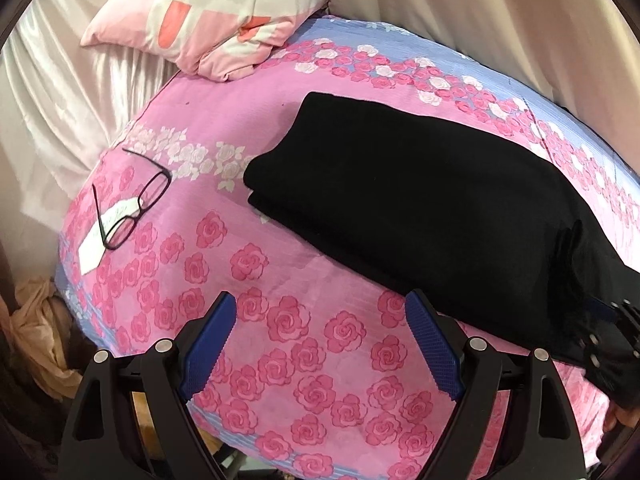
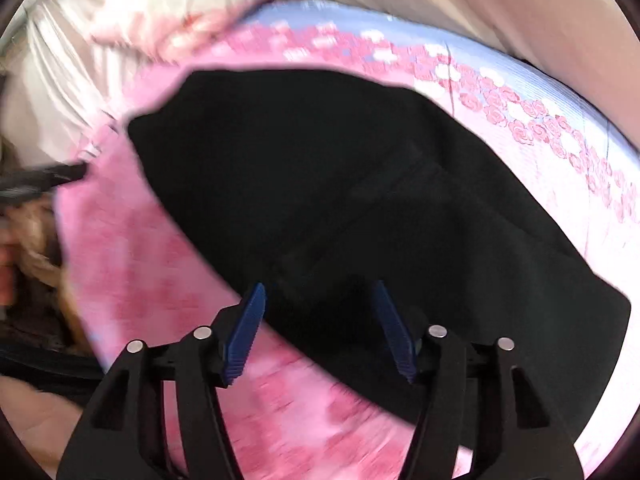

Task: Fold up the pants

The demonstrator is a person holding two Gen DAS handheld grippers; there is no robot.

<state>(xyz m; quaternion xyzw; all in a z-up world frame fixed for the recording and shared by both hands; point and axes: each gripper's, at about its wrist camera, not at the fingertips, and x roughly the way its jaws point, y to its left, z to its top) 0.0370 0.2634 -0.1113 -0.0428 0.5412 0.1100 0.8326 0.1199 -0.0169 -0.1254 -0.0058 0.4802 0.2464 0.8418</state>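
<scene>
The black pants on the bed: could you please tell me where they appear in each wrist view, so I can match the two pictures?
Left wrist view: the folded black pants lie right of centre, running to the right edge.
Right wrist view: the black pants fill the centre, just beyond the open right gripper.
Shared landmark: the pink pillow at upper left, blurred in the right view.

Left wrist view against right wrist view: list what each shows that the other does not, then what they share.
Only the left wrist view shows the glasses lying on a white paper slip, and its own left hand-held gripper, jaws wide over bare bedspread. Only the right wrist view shows the right hand-held gripper head-on, jaws apart over the pants' near edge, gripping nothing. Both show the folded black pants on the rose-print bedspread, the pink pillow and pale curtains.
</scene>
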